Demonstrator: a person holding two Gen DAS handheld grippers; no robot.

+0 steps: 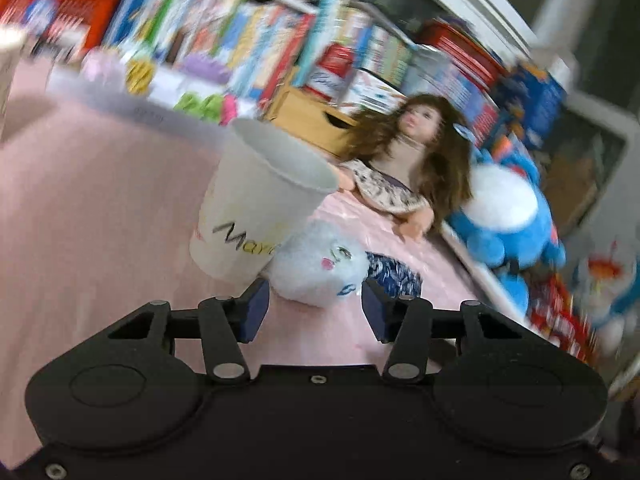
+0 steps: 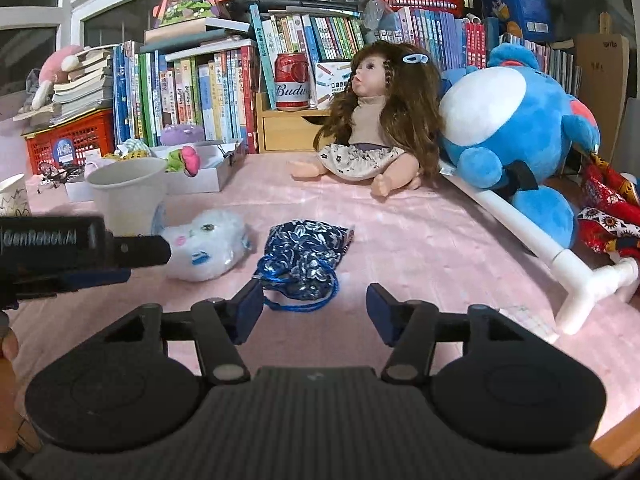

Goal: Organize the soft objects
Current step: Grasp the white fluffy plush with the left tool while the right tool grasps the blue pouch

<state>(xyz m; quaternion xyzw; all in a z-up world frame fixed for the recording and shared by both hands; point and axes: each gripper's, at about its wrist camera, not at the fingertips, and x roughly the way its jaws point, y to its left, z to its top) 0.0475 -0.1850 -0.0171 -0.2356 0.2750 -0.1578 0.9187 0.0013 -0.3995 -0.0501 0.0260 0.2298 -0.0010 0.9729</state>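
Both grippers — left gripper (image 1: 314, 309), right gripper (image 2: 316, 307) — gape empty before a fluffy white plush (image 2: 208, 249) and blue floral pouch (image 2: 304, 254).

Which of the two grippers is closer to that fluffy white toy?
Left. The left gripper is right at the fluffy white toy, jaws open; the right gripper faces the blue pouch beside it.

Soft even indoor light, left wrist view motion-blurred, right sharp, fisheye-curved edges

A pink cloth (image 2: 420, 240) covers the table. On it lie a fluffy white toy (image 2: 204, 248) and a blue pouch (image 2: 304, 252). A doll (image 2: 372, 120) sits there too.
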